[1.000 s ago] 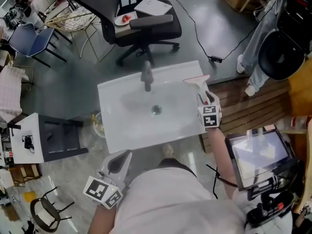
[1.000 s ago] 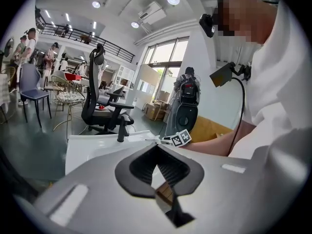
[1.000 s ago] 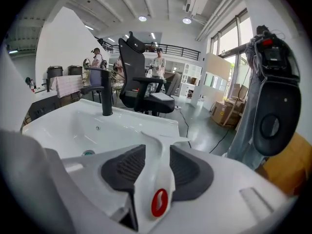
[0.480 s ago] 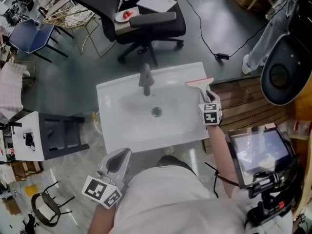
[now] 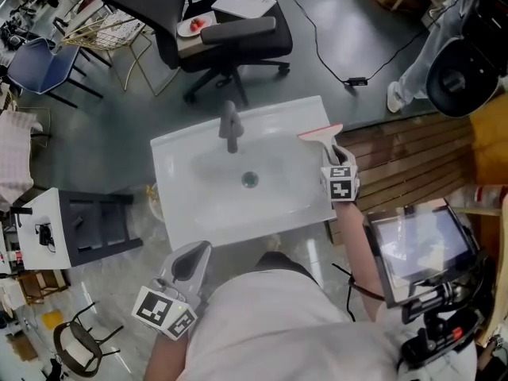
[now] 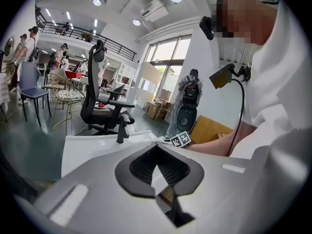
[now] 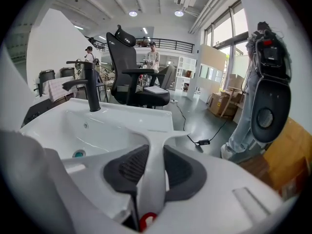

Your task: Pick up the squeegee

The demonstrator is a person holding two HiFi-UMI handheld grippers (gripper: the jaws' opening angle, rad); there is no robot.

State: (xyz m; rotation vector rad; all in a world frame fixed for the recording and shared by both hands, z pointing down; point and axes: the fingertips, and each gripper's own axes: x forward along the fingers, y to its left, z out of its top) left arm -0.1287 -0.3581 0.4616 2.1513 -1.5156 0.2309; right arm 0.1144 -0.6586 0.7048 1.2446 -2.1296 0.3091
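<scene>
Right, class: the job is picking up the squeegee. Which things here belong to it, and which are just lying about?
Belongs to the job:
squeegee
sink, at whose far right corner it is
right hand-held gripper, whose jaws have just been closing and now pinch the squeegee's handle

Just lying about:
tap
office chair
tablet
left hand-held gripper, holding nothing

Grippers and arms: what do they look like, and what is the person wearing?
The left gripper and right gripper have pale grey shells with dark grey ribbed pads. Each carries a white cube with black square markers. The person wears a white short-sleeved top.
</scene>
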